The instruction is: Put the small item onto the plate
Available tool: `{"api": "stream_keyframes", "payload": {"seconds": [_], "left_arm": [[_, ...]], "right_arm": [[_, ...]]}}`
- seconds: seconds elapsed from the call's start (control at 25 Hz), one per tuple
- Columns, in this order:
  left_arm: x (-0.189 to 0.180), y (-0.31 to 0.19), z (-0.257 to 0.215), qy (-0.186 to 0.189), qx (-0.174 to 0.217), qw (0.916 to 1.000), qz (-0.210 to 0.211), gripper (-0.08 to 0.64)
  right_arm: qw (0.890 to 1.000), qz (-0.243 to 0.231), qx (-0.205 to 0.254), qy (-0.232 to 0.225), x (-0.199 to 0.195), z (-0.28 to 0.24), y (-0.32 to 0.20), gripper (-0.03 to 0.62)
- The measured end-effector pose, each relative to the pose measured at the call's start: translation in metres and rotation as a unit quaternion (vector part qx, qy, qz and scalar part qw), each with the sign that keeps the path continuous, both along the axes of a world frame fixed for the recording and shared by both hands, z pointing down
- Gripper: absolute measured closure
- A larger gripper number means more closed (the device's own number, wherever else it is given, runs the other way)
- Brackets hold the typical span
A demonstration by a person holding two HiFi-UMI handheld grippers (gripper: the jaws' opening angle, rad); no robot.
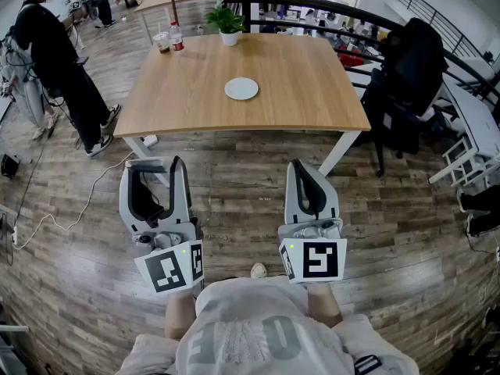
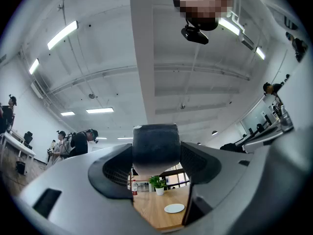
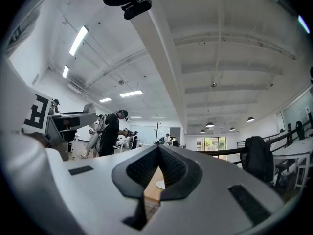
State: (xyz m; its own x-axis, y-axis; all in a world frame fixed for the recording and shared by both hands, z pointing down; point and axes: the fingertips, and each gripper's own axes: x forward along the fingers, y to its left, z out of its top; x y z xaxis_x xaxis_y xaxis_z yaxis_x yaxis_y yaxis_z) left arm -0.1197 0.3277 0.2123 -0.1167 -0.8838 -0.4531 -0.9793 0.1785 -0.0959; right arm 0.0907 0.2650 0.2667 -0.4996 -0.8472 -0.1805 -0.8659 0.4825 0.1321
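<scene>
The left hand-held gripper clamps the dark small item, likely bound for the plate (white, bare) on the far counter; the right hand-held gripper is closed, empty.

Left hand-held gripper seemingly grips item.

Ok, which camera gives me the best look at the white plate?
The head view: the whole white plate shows from above, near the middle of the wooden table. The left gripper view shows it small, low and nearly edge-on; the right gripper view shows only a sliver.
</scene>
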Motion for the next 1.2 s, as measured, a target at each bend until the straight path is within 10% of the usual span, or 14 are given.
{"api": "stream_keyframes", "payload": {"seconds": [1.2], "left_arm": [[0.004, -0.050, 0.007, 0.000, 0.004, 0.9998, -0.019, 0.253]], "right_arm": [[0.999, -0.017, -0.038, 0.017, 0.036, 0.050, -0.048, 0.575]]}}
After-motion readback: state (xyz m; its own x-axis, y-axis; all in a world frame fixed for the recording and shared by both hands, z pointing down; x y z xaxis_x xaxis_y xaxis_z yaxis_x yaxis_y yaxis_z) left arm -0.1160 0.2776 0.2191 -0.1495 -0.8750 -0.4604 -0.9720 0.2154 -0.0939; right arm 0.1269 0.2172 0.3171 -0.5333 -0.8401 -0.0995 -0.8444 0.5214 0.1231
